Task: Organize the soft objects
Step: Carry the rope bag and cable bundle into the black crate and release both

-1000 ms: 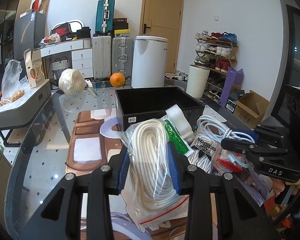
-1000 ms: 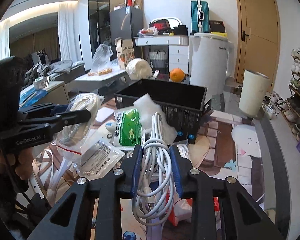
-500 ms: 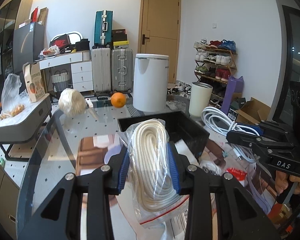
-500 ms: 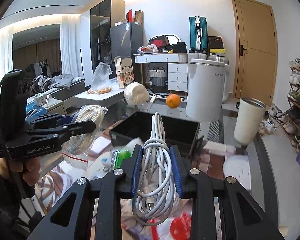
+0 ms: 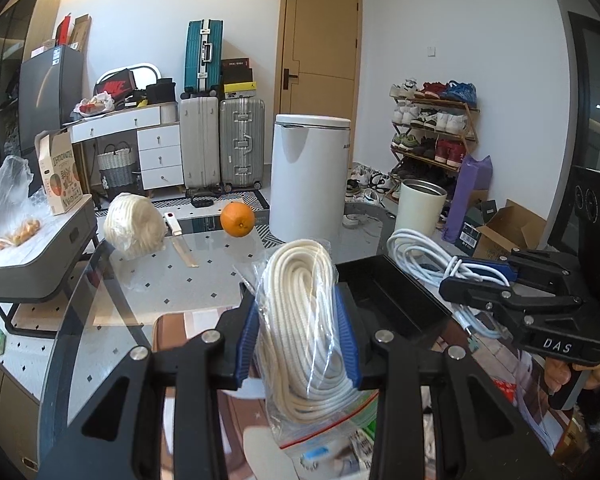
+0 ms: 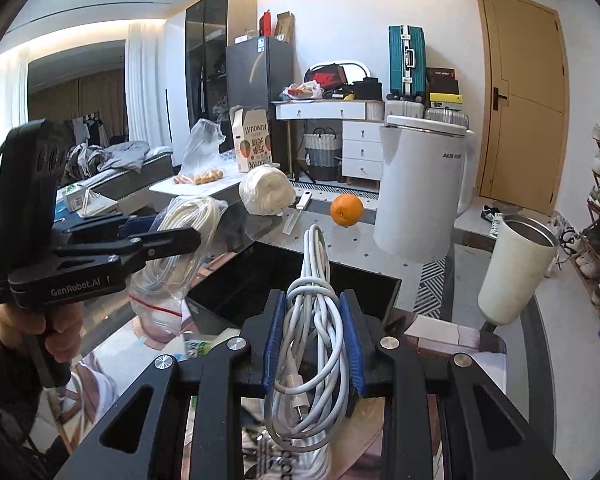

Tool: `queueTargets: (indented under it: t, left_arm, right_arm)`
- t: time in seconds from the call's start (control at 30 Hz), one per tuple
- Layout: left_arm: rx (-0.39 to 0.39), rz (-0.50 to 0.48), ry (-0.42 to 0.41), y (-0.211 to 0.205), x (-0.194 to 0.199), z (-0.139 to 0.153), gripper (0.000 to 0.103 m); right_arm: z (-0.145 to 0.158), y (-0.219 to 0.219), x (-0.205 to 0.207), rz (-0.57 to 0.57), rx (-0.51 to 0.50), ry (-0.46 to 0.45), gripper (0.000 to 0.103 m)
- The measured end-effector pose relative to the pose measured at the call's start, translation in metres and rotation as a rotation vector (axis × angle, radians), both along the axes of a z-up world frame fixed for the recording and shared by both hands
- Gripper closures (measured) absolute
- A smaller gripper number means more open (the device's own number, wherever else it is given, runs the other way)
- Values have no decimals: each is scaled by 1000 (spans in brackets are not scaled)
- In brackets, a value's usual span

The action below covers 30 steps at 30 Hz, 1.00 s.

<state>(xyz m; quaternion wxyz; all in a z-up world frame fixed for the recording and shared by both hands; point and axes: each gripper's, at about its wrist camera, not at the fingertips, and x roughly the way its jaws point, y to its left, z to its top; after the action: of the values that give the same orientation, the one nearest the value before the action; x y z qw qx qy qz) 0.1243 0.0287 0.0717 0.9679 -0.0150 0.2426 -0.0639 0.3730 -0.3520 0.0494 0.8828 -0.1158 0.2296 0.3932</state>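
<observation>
Left wrist view: the left hand-held gripper (image 5: 300, 344) is clamping the clear bag of coiled white rope (image 5: 302, 320), lifted short of the black plastic bin (image 5: 396, 300) on the bench; carry it over the rim before releasing.

Right wrist view: the right hand-held gripper (image 6: 312, 340) is pinching the bundled white cable (image 6: 314, 320) above the bin's near wall; lower, then open.

The rope (image 5: 304, 320) looks like matt woven cotton, sealed in a thin, crinkly, glossy clear plastic bag (image 5: 300, 420). The cable (image 6: 316, 320) is smooth white rubbery plastic with a slight sheen. The black bin (image 6: 260, 280) is matt plastic. The worktop (image 5: 180, 280) is shiny glass. Both claws are matt black plastic with blue pads (image 5: 346, 344) and bright metal screws.
</observation>
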Motion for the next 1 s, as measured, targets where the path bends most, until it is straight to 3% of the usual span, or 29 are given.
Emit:
queueTargets:
  t: [0.73,0.8,0.87,1.0]
  left_arm:
    - [53,-57,95,-12,67,-34,67]
    - [33,-63,108,-10,68,-36,65]
    - [25,-57,108,-7,67,-36,49]
    - [5,-47,79,-1,60,-30,39]
  right_arm:
    - [-19,40,57,68,-132,20,75]
    - [-21,41,59,71,-141,22,75]
    - [-24,44,61,76,-148,26,75]
    - [-27,49,66,85,-161,36,75]
